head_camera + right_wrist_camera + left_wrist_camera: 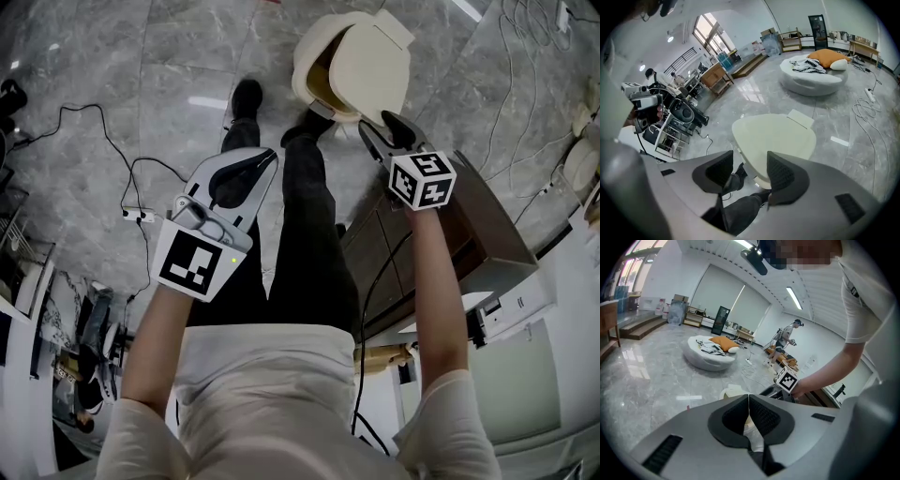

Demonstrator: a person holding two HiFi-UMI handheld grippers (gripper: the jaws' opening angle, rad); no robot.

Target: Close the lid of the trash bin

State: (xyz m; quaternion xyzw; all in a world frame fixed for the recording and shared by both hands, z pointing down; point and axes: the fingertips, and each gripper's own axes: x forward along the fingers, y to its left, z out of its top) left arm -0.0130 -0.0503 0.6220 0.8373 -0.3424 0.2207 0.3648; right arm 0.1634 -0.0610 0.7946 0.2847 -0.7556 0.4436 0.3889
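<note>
Closure not yet made, and plenty left to do. Nearest, low on the left: grey two-jaw left gripper, clenched tight on nothing, parked above the dark trousers and well apart from the action. Further out on the right: grey two-jaw right gripper, released, jaws spread wide with nothing held between them, poised just beside the near edge of the flat cream plastic lid. Touching or not? Cannot tell from either view. Beyond, down on the grey marble floor by the black shoes: rounded cream plastic trash bin, lid tilted up off the rim, brownish inside showing through the gap. Reach looks done, then; the whole push-down left to do. Probably calls for a press on the lid's top face until seated flat on the rim. Farthest off, across the room: white round floor cushion, no part in this.
</note>
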